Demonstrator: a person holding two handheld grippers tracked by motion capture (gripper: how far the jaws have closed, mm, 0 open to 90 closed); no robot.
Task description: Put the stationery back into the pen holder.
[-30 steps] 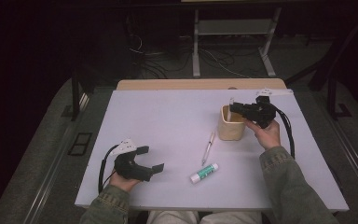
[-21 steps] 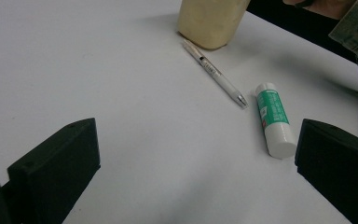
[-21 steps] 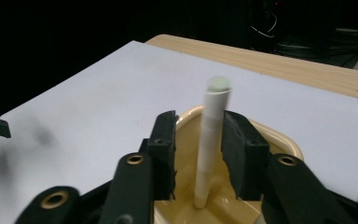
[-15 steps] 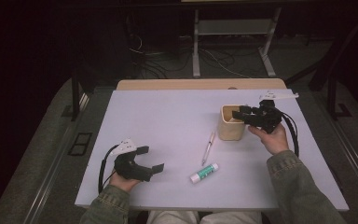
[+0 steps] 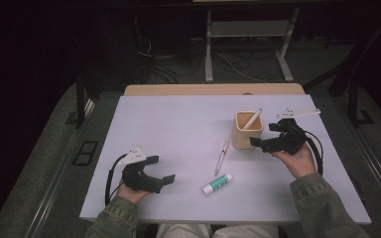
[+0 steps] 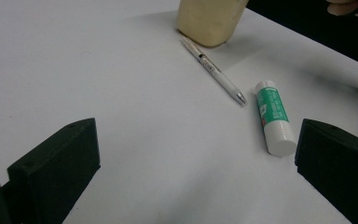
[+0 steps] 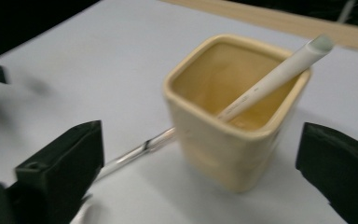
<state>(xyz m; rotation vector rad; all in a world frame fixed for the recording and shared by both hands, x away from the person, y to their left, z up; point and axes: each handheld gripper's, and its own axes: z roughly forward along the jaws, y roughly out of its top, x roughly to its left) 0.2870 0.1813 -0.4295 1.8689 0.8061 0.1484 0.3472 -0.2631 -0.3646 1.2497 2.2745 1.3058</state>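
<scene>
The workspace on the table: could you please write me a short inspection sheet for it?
Surface: pale table top, bare apart from the items below.
Job's things: yellow cup upright with a white stick leaning inside; pen and glue stick lying in front of the cup.
Clutter: nothing seen.
Grippers: right hand-held gripper beside the cup, jaws just opened, empty; left hand-held gripper open, empty.
Cables: one trailing from each gripper; more on the floor behind.
Surroundings: dark room, metal frame behind the table.

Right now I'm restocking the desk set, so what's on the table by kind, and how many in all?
Pens: 2, one leaning in the cup, one lying on the table
Glue sticks: 1
Cups: 1, beige
Total: 4
</scene>
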